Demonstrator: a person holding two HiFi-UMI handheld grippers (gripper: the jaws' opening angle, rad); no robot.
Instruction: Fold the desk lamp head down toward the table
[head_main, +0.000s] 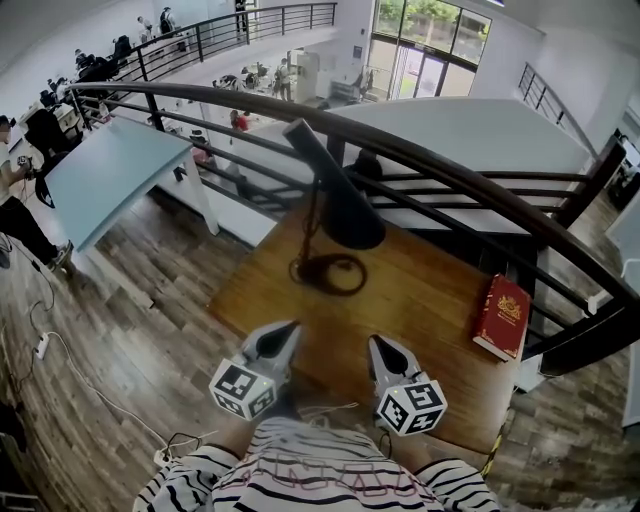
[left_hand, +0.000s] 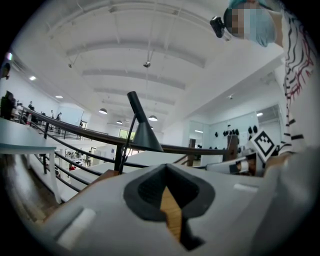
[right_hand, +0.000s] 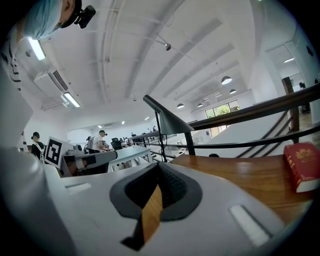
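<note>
A black desk lamp stands at the far middle of the wooden table (head_main: 420, 290). Its cone head (head_main: 345, 200) tilts down to the right above its ring base (head_main: 329, 273). My left gripper (head_main: 289, 329) and right gripper (head_main: 378, 344) are side by side over the near edge, both shut and empty, well short of the lamp. Past the closed jaws of my left gripper (left_hand: 166, 169) in its own view, the lamp head (left_hand: 145, 134) rises ahead. The right gripper view has the lamp head (right_hand: 169, 121) beyond my right gripper (right_hand: 159, 168).
A red book (head_main: 501, 315) lies at the table's right edge and is also in the right gripper view as the book (right_hand: 303, 166). A curved dark railing (head_main: 450, 175) runs just behind the table. Cables trail on the wood floor (head_main: 120, 330) at the left.
</note>
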